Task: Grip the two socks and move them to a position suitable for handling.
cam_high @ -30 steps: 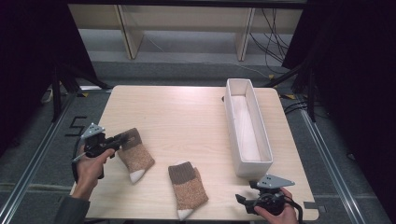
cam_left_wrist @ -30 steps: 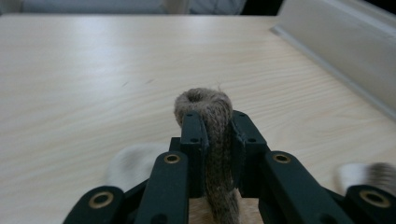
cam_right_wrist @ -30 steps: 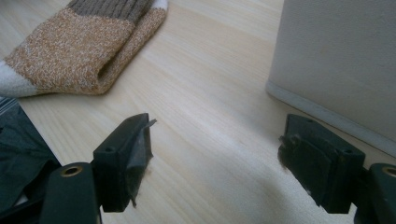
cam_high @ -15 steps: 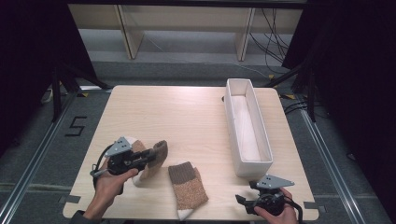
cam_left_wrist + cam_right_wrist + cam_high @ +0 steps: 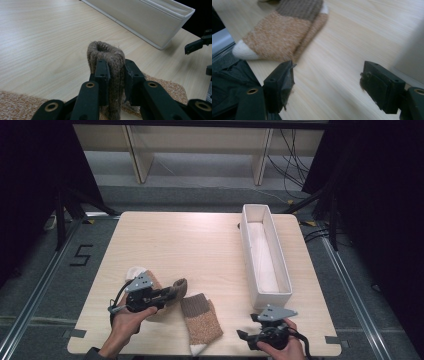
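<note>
Left gripper [image 5: 167,294]: fingers [image 5: 102,72] clenched on the brown cuff of a sock [image 5: 106,56], lifting it off the bench [image 5: 200,245]; toe end rests at the near-left.

Right gripper [image 5: 245,335]: fingers [image 5: 283,80] spread wide, nothing between.

Second sock [image 5: 200,322]: flat between the grippers.

White bin [image 5: 260,292]: right side.
</note>
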A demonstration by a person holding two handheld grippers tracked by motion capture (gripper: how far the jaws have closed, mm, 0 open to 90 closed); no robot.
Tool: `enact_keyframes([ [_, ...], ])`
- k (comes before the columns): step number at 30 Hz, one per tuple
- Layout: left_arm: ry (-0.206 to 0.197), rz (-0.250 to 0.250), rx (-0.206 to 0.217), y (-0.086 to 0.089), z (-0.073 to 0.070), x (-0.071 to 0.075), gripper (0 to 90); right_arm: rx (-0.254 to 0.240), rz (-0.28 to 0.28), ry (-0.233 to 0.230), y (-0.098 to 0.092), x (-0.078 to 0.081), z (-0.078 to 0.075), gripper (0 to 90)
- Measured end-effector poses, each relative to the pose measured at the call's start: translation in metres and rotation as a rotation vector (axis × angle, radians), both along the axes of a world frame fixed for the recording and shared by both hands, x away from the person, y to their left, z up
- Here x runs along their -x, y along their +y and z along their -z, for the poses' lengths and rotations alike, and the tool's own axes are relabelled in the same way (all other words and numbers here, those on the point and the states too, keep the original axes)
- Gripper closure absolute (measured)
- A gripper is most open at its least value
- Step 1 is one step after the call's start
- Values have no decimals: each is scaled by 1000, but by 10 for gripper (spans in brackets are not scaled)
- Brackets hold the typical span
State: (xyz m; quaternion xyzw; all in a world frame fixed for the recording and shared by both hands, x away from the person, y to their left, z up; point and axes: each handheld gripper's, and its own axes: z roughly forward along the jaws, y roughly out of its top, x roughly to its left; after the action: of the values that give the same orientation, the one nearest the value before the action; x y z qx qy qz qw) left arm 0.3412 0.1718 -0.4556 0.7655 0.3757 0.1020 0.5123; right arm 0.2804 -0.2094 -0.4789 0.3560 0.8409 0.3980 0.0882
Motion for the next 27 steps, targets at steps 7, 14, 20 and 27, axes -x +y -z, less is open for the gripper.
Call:
enact_keyframes([
  [7, 1, 17, -6, -1, 1, 2, 748, 14, -79, 26, 48, -10, -4, 287],
  [14, 14, 36, -14, -7, 4, 4, 738, 78, -130, 70, 76, -15, 5, 302],
  [20, 16, 48, -10, -11, 6, 4, 730, 81, -125, 80, 79, -15, 9, 309],
  [27, 26, 58, -5, -14, 7, 5, 718, 115, -149, 94, 85, -17, 12, 366],
])
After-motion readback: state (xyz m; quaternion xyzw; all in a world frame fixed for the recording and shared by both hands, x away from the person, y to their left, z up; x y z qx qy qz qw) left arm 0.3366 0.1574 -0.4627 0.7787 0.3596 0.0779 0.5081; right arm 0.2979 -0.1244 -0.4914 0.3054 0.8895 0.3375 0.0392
